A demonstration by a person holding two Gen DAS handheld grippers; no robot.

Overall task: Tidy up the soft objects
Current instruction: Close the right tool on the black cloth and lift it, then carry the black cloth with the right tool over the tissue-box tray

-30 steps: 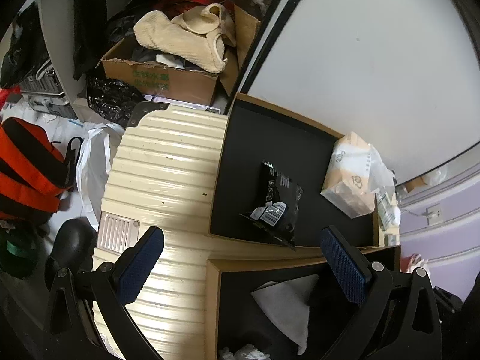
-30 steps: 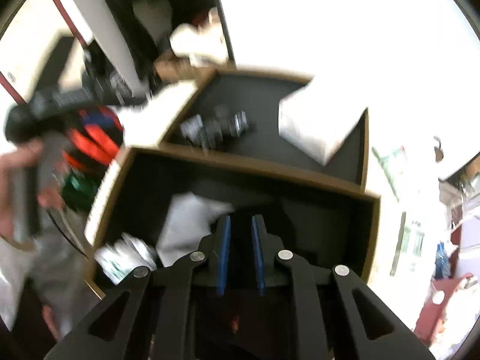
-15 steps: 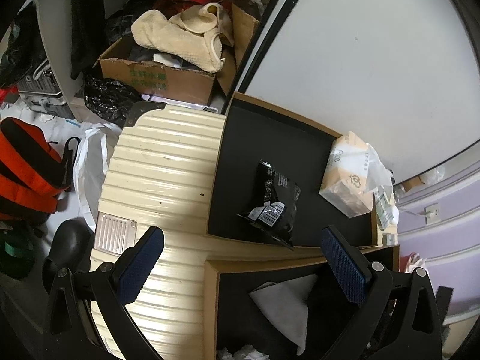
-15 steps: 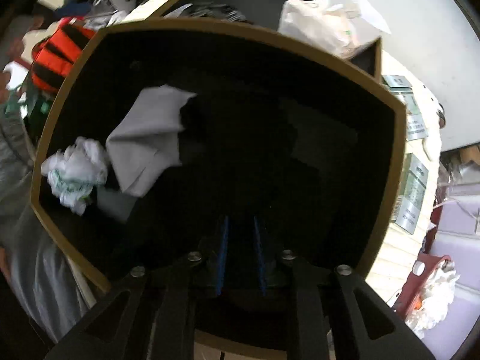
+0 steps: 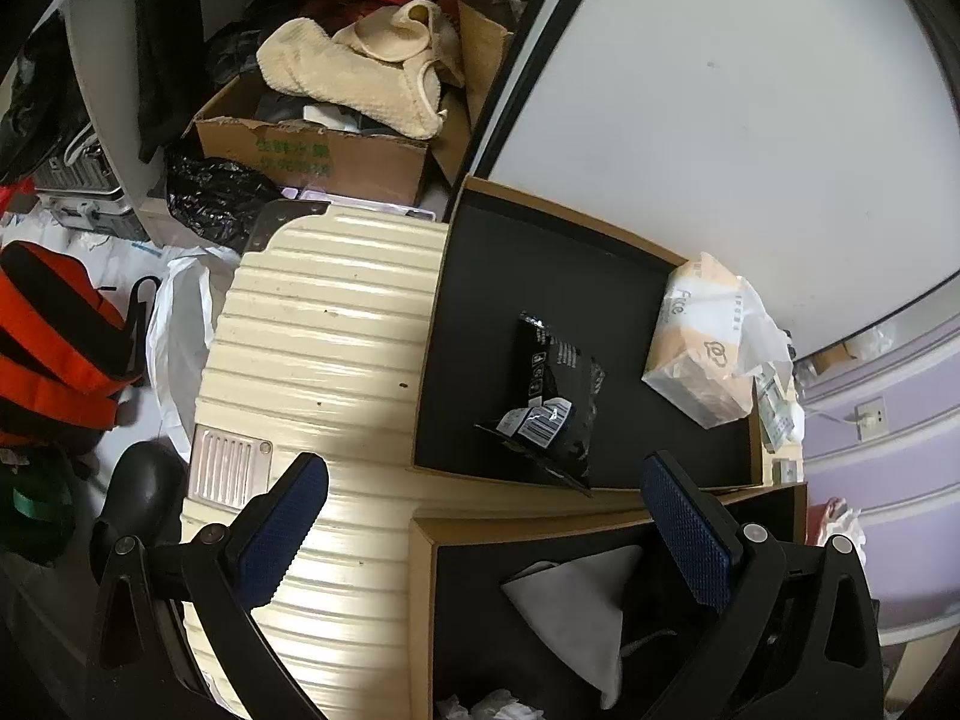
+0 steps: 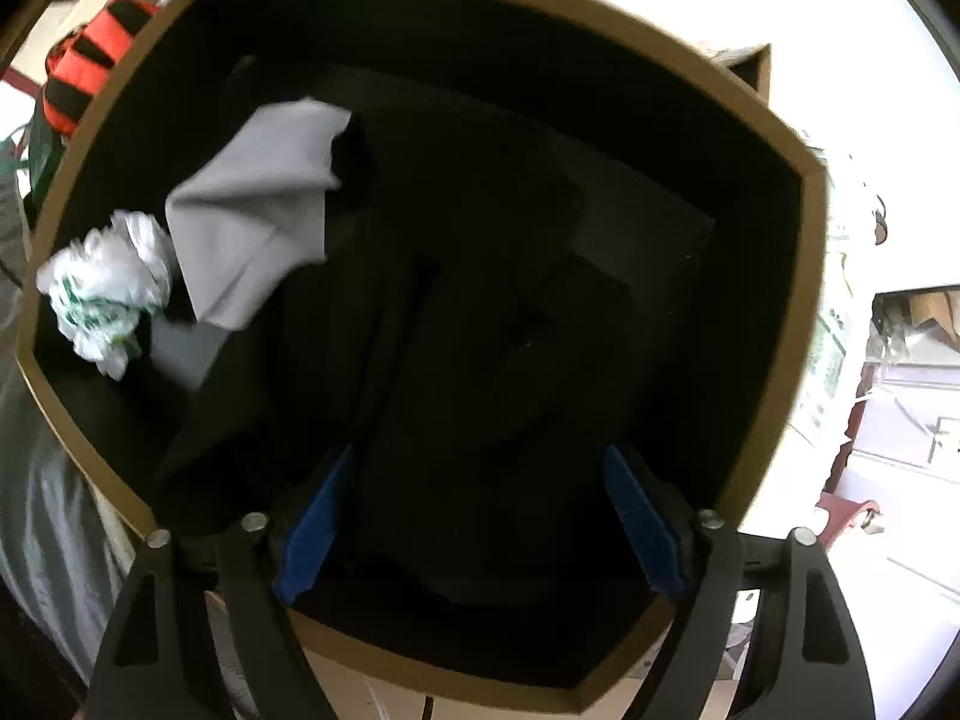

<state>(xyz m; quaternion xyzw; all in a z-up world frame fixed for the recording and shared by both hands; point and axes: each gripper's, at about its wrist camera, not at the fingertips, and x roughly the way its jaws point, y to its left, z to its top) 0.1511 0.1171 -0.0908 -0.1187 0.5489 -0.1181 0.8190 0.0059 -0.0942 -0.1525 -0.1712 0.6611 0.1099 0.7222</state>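
My right gripper has dropped into the near box, jaws just opened, nothing between them; left gripper released. Grey cloth lies inside. Next: withdraw, fetch another item

The right claw, its jaws just opened, points into a black tan-rimmed box holding grey cloth, a crumpled white-green bag and dark fabric.

Two black-lined boxes, one grey cloth, one crumpled white bag, one black packet, one tissue pack, one cream suitcase, one cardboard carton, one orange-and-black bag
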